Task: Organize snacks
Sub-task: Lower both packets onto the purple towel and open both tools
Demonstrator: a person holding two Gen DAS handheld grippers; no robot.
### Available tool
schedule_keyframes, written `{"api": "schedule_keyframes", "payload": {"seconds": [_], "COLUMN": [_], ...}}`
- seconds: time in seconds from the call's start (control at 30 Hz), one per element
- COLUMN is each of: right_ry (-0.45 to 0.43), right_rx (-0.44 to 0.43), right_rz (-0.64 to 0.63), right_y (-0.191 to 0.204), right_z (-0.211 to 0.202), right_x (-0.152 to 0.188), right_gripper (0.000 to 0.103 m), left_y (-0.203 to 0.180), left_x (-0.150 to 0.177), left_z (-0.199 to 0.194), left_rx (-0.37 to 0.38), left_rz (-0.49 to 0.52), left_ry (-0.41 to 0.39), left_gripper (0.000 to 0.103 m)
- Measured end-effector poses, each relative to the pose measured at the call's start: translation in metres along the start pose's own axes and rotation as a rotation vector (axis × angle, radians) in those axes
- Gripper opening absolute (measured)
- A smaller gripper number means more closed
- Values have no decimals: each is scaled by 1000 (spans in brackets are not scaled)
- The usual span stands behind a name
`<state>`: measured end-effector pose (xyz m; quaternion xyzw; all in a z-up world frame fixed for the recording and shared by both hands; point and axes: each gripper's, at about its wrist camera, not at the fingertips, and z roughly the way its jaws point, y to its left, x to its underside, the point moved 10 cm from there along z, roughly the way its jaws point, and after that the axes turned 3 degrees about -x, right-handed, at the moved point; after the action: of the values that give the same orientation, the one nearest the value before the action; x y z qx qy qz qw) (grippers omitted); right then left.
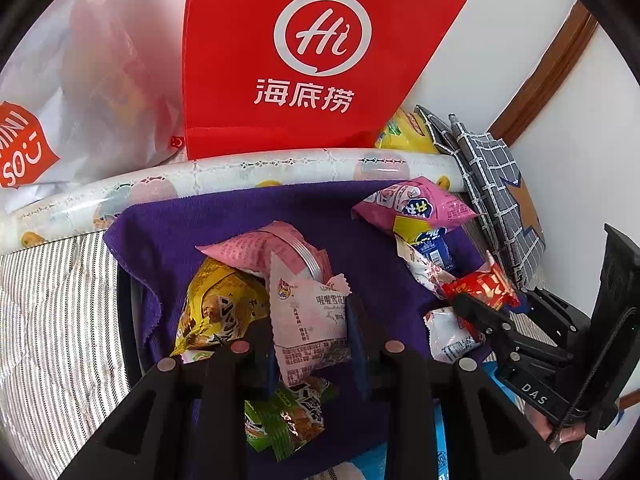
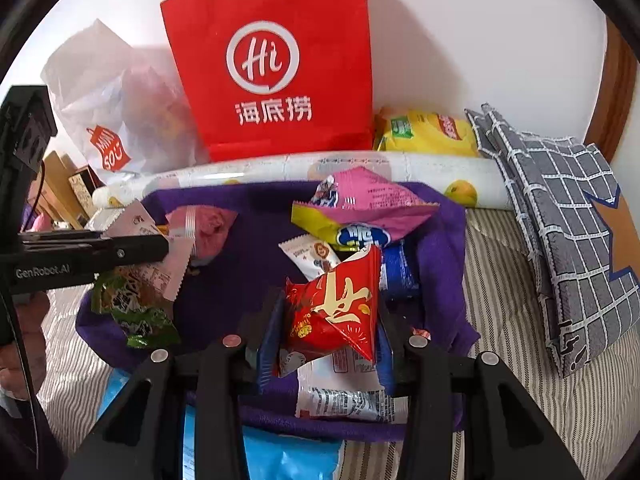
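My left gripper (image 1: pixel 312 330) is shut on a pale pink snack packet (image 1: pixel 308 312), held above a purple cloth (image 1: pixel 240 216). Under it lie a yellow packet (image 1: pixel 216 308), a green packet (image 1: pixel 288 412) and a pink round-topped packet (image 1: pixel 260 248). My right gripper (image 2: pixel 330 320) is shut on a red packet with gold print (image 2: pixel 340 308), also over the purple cloth (image 2: pixel 232 280). Behind it lie a pink-and-yellow packet (image 2: pixel 360 204) and small white packets (image 2: pixel 312 256). In the right wrist view the left gripper (image 2: pixel 164 246) shows at the left with its pale pink packet (image 2: pixel 168 268).
A red paper bag (image 2: pixel 272 72) stands against the wall behind the cloth, with a white plastic bag (image 2: pixel 104 92) to its left. A patterned roll (image 2: pixel 360 168) lies across the back. A yellow chip bag (image 2: pixel 428 132) and a grey checked cloth (image 2: pixel 560 208) lie at the right. Striped bedding (image 2: pixel 500 320) surrounds the cloth.
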<state>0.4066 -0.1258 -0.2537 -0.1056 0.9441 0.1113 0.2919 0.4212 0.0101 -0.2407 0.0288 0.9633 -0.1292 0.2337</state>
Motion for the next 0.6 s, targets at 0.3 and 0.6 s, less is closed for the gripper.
{"api": "schedule_keyframes", "payload": {"seconds": [0.3, 0.6], "right_ry": [19, 29], "right_rx": [2, 11], "right_rz": [2, -5], "right_y": [0, 0], "right_z": [4, 6], "right_x": [3, 4], "right_gripper": [41, 42], "left_y": [3, 4], "left_x": [1, 2], "left_z": [4, 5], "left_rx": [-2, -2], "left_rz": [-6, 0], "left_ry": [20, 27], "left_gripper": [28, 28]}}
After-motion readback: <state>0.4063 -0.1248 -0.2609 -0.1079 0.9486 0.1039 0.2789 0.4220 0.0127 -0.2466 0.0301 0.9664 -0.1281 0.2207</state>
